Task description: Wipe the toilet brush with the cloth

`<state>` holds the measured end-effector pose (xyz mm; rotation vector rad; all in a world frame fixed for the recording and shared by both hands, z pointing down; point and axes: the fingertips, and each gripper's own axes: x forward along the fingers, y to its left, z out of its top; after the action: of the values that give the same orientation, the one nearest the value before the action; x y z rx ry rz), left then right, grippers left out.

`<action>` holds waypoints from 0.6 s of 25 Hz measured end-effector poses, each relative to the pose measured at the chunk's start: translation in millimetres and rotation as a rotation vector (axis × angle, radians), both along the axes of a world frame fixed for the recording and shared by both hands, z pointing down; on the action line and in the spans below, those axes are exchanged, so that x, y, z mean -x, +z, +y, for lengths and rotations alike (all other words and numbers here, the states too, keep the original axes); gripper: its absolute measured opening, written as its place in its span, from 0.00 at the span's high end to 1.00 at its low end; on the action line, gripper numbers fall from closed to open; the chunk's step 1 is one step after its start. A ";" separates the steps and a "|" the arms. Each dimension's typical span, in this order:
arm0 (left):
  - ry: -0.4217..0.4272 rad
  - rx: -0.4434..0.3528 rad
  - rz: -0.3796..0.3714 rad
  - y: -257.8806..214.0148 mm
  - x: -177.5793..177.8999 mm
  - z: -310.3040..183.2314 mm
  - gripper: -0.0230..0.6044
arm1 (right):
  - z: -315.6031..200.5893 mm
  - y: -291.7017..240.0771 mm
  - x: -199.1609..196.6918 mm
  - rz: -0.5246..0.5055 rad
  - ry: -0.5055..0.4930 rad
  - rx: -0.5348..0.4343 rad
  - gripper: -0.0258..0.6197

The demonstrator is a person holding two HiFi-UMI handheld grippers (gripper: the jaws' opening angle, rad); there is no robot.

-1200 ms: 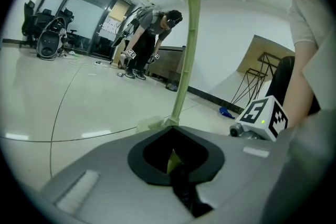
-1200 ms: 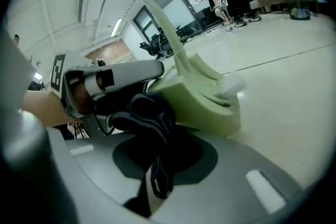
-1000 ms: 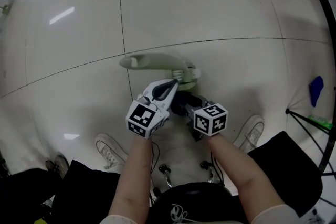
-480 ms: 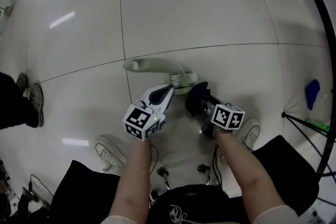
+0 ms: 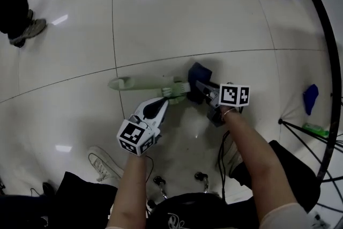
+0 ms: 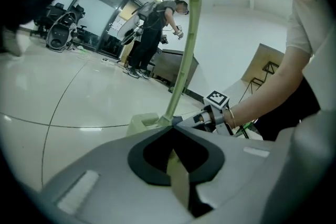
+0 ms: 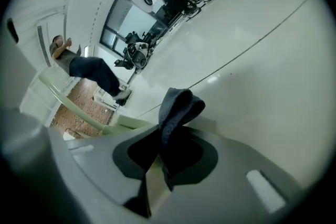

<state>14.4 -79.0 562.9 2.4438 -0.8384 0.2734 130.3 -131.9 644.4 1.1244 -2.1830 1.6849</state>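
L gripper [image 6: 172, 123]: fingers clenched on the pale green toilet brush [image 6: 187, 34], gripping near its head end, handle running off toward the top of frame. R gripper [image 7: 161, 131]: fingers pinching the dark blue cloth [image 7: 178, 105], a bunched wad poking out front.

In head view the brush sits at frame centre over the floor [image 5: 187, 13], handle pointing left. Cloth is just right of the head end, touching or v close, can't tell which.

IMO to wipe well: hold L steady, fold the loose wad round the shaft w/ R, then drag along the length instead of dabbing.

Count: 1 brush, 1 cloth, 2 grippers. Also 1 small blue thing [image 5: 310, 98] at the right edge, too small to ID.
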 end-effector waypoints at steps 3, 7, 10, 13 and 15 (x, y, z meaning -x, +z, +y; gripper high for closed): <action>-0.049 0.008 0.040 -2.0 -0.9 -4.4 0.95 | -2.8 8.6 10.1 -0.023 -0.094 0.037 0.86; -0.082 -0.002 0.040 -2.3 0.3 -9.6 0.95 | 3.6 18.1 22.7 -0.070 -0.185 0.085 0.86; -0.094 -0.012 0.027 -1.3 1.8 -11.3 0.95 | 7.2 21.4 25.5 -0.065 -0.216 0.093 0.86; -0.088 -0.007 0.015 0.2 -0.3 -8.9 0.95 | 24.0 23.4 24.5 -0.031 -0.241 0.112 0.86; -0.085 -0.003 0.018 0.4 0.2 -10.2 0.95 | 36.1 23.9 25.0 -0.032 -0.243 0.137 0.86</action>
<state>14.1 -89.2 563.3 2.4029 -0.9327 0.2184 105.4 -95.8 668.3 0.7689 -2.0868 1.7238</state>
